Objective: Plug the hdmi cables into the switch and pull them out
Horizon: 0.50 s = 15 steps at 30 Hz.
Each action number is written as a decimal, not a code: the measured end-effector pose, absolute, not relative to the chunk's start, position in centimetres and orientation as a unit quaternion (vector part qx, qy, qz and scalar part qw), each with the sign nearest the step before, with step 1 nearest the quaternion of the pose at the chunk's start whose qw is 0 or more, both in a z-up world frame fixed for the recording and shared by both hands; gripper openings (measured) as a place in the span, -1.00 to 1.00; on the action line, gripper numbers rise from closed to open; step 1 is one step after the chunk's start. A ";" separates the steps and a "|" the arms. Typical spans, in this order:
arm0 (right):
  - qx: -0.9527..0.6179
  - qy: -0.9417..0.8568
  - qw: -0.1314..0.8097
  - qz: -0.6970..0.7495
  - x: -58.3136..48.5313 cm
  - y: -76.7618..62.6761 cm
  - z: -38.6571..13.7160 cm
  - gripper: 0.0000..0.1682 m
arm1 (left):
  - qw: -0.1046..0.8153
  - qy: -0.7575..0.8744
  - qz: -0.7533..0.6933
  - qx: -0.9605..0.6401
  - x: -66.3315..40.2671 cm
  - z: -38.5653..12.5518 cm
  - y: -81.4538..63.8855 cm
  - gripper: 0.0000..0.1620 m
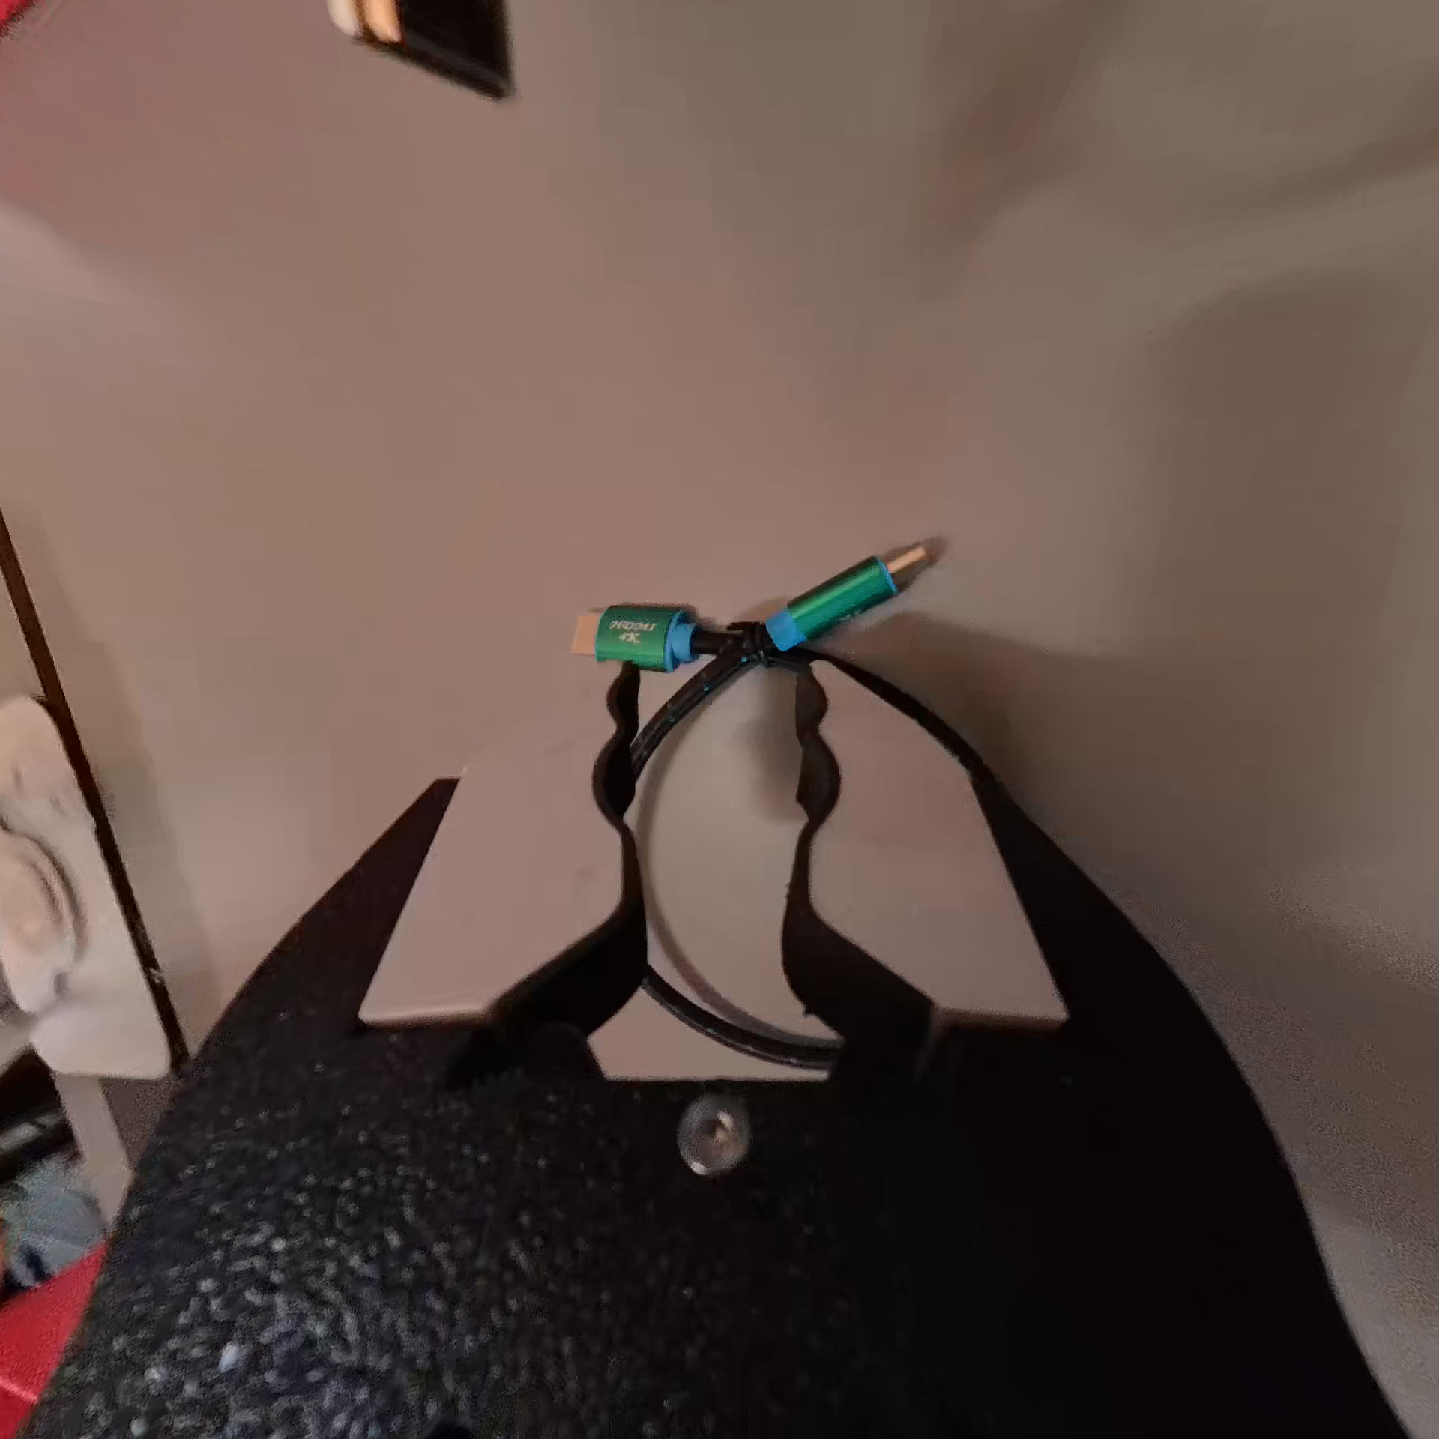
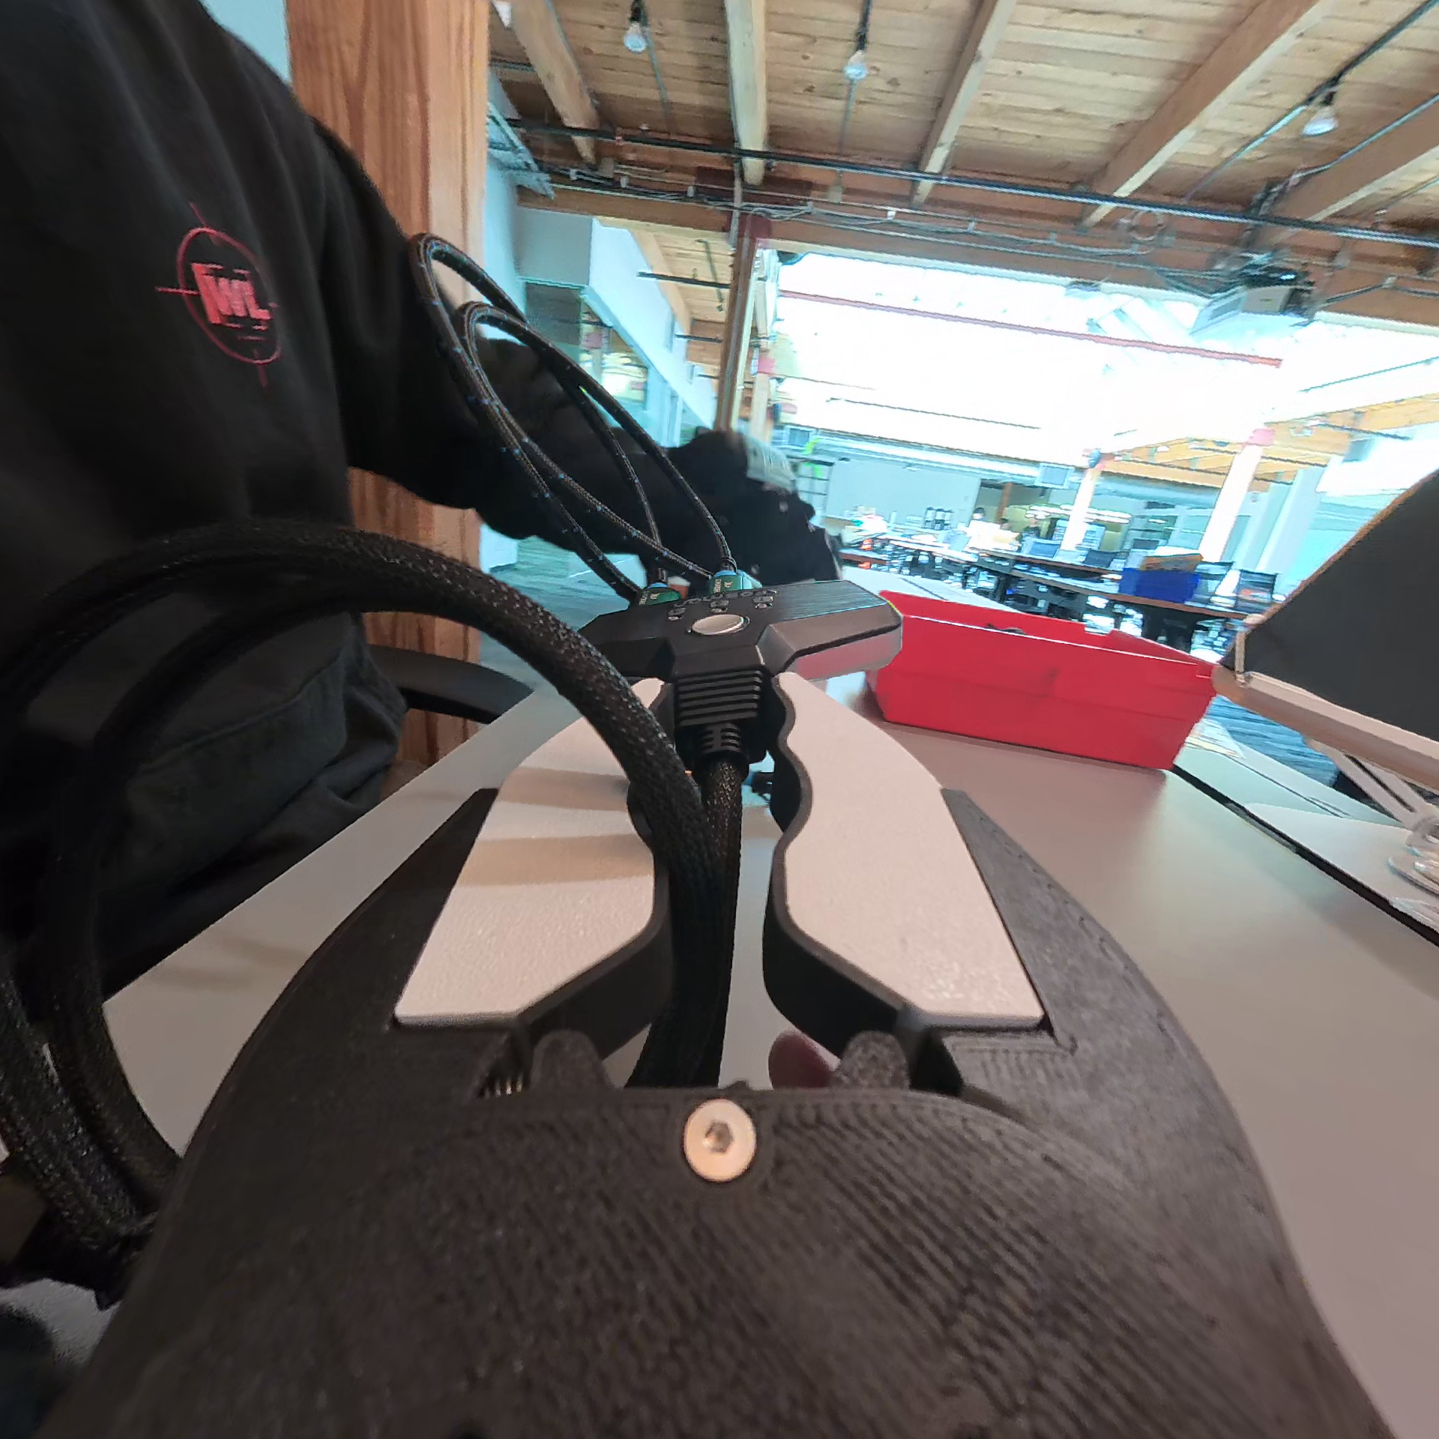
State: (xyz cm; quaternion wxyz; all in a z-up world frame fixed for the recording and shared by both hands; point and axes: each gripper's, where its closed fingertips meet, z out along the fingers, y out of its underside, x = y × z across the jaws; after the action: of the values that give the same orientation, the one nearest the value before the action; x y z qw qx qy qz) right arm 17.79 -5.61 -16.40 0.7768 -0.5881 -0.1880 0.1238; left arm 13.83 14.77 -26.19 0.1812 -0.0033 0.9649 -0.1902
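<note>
In the left wrist view a coiled black HDMI cable [image 1: 677,732] with two green plugs [image 1: 635,635] lies on the grey table [image 1: 779,350]. My left gripper [image 1: 715,685] is open, its fingertips [image 1: 623,685] on either side of the coil just short of the plugs. In the right wrist view my right gripper [image 2: 720,705] is shut on the ribbed neck of the black switch [image 2: 740,623], holding it above the table. Two HDMI cables [image 2: 545,436] with green plugs [image 2: 728,582] sit in its far side. The switch's thick braided lead [image 2: 467,576] loops back to the left.
A red bin [image 2: 1036,689] stands on the table beyond the switch. A person in a black hoodie [image 2: 195,350] is close on the left. A dark slanted panel [image 2: 1363,615] is at the right. A dark object [image 1: 444,43] shows blurred at the top of the left wrist view.
</note>
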 end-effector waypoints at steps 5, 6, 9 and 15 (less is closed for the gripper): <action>-0.586 -0.196 0.776 0.128 17.5 -5.8 -16.4 -0.74 | 0.166 0.969 -0.169 0.064 14.3 -28.4 14.9 -0.57; -0.584 -0.194 0.778 0.128 17.5 -5.9 -16.4 -0.74 | 0.161 0.970 -0.166 0.075 14.3 -28.6 14.9 -0.60; -0.578 -0.193 0.781 0.136 17.5 -6.1 -16.2 -0.74 | 0.141 0.974 -0.152 0.088 14.5 -29.4 14.9 -0.67; -0.573 -0.187 0.786 0.136 17.8 -6.3 -16.0 -0.74 | 0.114 0.981 -0.139 0.073 15.1 -29.7 14.4 -0.84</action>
State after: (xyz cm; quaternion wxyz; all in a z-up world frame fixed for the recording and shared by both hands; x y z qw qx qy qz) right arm 17.76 -6.29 -16.04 0.7864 -0.5728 -0.1872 0.1358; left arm 15.05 14.39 -29.72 0.1135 0.0729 0.9810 -0.1394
